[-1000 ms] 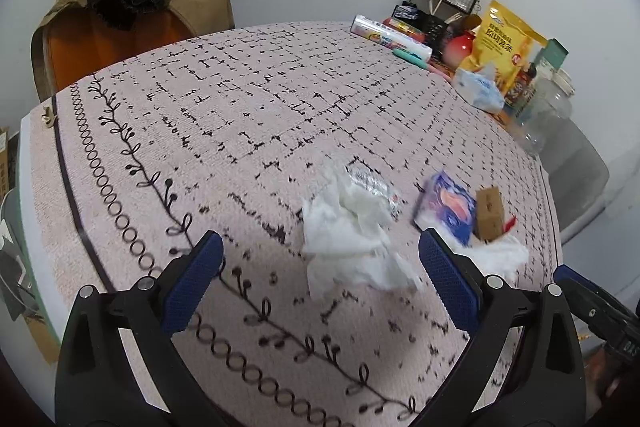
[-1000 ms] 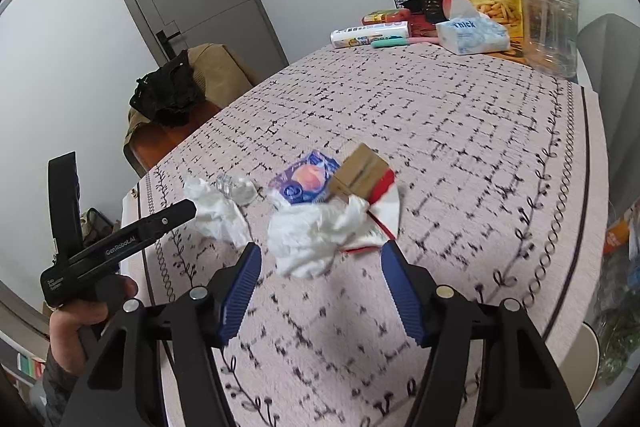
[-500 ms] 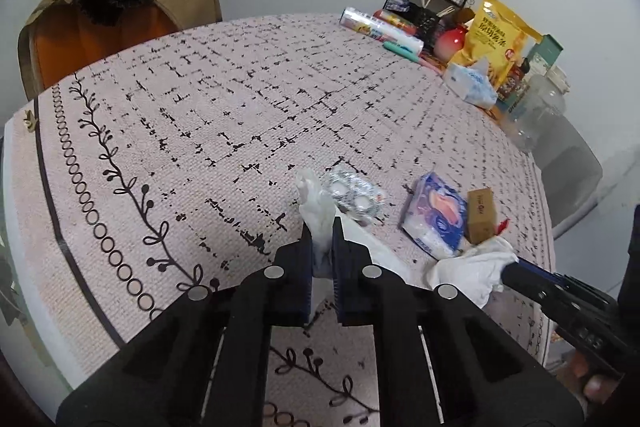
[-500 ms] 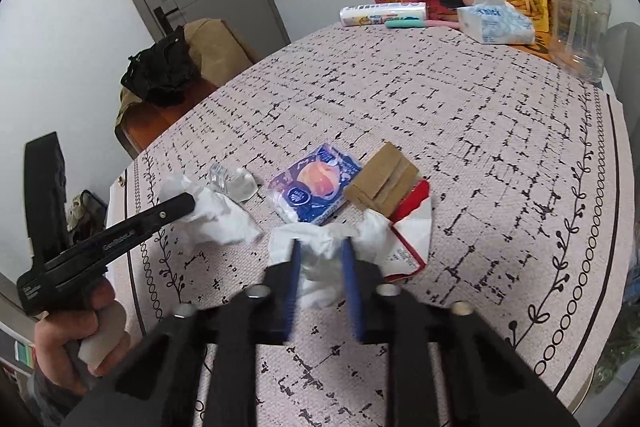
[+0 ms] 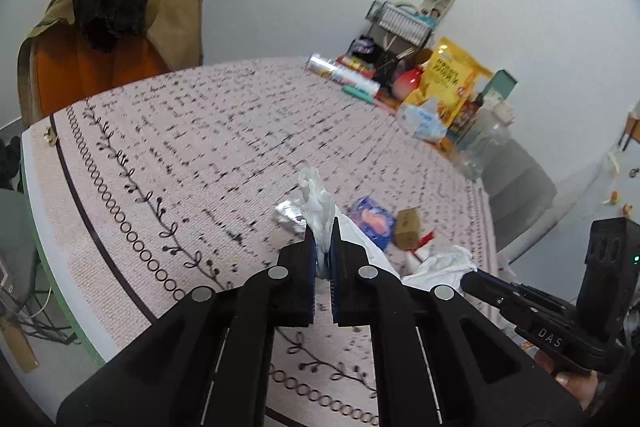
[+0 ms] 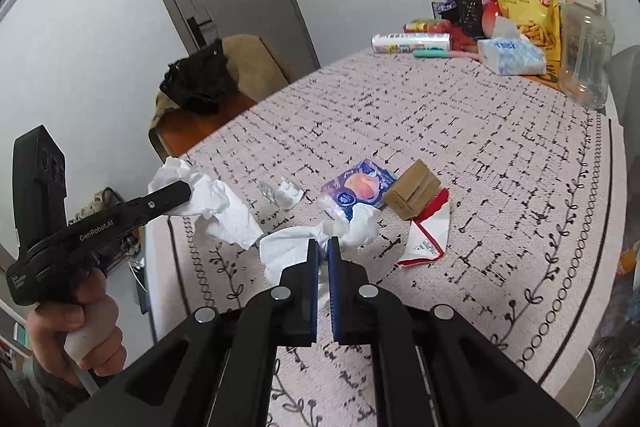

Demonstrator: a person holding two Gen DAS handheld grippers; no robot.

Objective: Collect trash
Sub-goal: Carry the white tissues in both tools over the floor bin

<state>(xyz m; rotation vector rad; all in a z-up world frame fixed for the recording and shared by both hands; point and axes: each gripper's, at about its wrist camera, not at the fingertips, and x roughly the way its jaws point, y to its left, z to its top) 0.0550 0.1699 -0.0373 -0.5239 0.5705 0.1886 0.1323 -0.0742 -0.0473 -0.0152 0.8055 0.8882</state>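
Patterned surface [image 6: 460, 131]: each gripper, left [image 5: 323, 241] and right [image 6: 323, 251], pinches its own crumpled tissue near the purple packet [image 6: 358, 187].

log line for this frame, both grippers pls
left gripper: shut on crumpled white tissue | right gripper: shut on second crumpled white tissue | purple snack wrapper, brown cardboard box: on table

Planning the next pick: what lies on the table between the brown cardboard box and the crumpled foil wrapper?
In the right wrist view, the purple snack wrapper lies between the brown cardboard box and the crumpled foil wrapper.
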